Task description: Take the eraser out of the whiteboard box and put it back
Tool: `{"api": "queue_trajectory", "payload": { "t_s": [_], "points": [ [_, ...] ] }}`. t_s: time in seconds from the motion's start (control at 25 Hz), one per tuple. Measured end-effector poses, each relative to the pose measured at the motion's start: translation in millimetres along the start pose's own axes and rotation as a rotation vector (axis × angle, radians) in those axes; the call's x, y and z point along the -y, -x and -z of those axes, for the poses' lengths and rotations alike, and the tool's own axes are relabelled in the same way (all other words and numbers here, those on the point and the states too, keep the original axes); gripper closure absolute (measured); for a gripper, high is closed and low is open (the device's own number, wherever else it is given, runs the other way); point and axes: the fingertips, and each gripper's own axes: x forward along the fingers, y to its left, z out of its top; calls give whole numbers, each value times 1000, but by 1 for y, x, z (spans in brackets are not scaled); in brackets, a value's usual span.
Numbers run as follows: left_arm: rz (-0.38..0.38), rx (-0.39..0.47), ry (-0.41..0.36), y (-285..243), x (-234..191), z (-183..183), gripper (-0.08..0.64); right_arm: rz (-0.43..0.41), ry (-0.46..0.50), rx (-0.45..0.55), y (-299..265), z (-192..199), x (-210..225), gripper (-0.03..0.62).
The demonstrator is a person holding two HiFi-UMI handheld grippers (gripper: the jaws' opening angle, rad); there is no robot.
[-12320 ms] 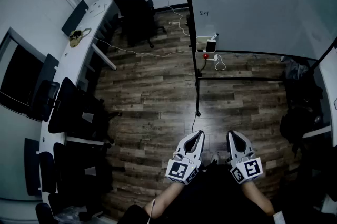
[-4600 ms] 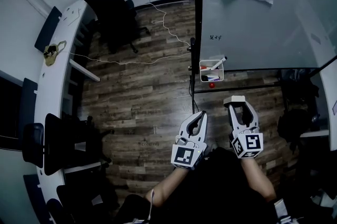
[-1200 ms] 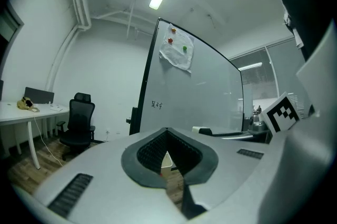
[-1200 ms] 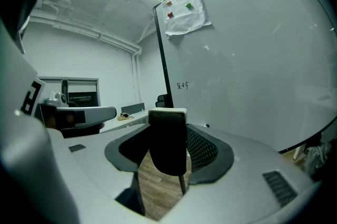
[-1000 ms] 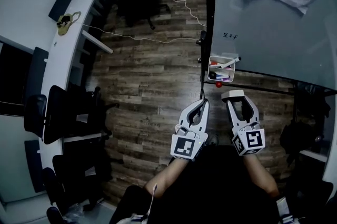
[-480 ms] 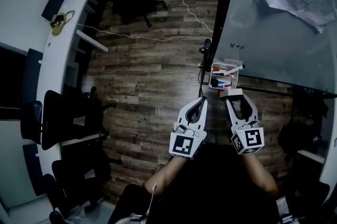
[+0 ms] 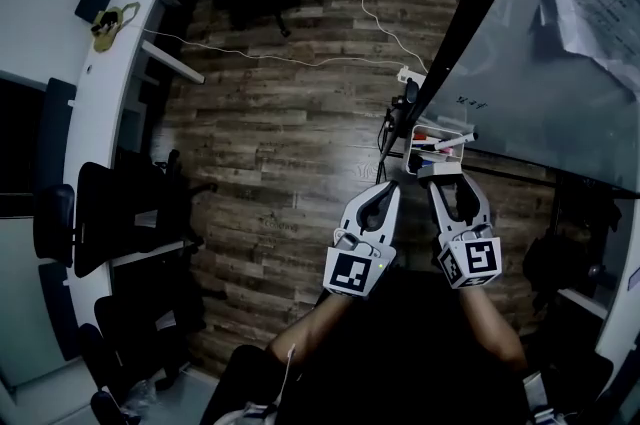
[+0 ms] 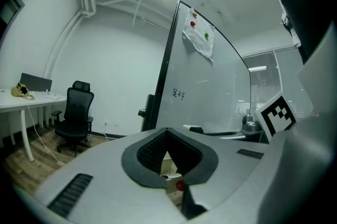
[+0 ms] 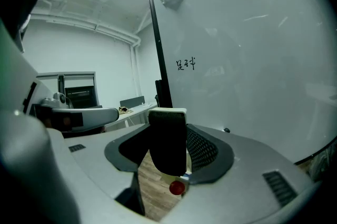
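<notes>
My right gripper [image 7: 451,187] is clamping the eraser [image 9: 167,139] between its fingers [image 9: 204,149], just beside the whiteboard box [image 7: 446,135] (light, soft felt, I'd judge, so grip the stiff sides). My left gripper [image 7: 378,199] is sitting closed on nothing.

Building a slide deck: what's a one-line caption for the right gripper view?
The right tongs, shut on the eraser, face the whiteboard.

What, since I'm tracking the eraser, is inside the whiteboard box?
Markers poke out of the whiteboard box. The eraser is not inside: the right hand-held gripper holds it just in front, hiding the box's bottom.
</notes>
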Motion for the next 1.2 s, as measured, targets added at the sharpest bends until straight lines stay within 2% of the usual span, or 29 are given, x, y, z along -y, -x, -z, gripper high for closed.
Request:
{"api": "queue_trajectory", "payload": {
  "t_s": [0.44,1.2],
  "points": [
    [-7,-17,25,-12,-21,3,554,7,-10,-62,-24,21,2,370],
    [8,-32,62,-31,-43,6,554,35,-11,-90,-45,25,6,373]
  ]
}}
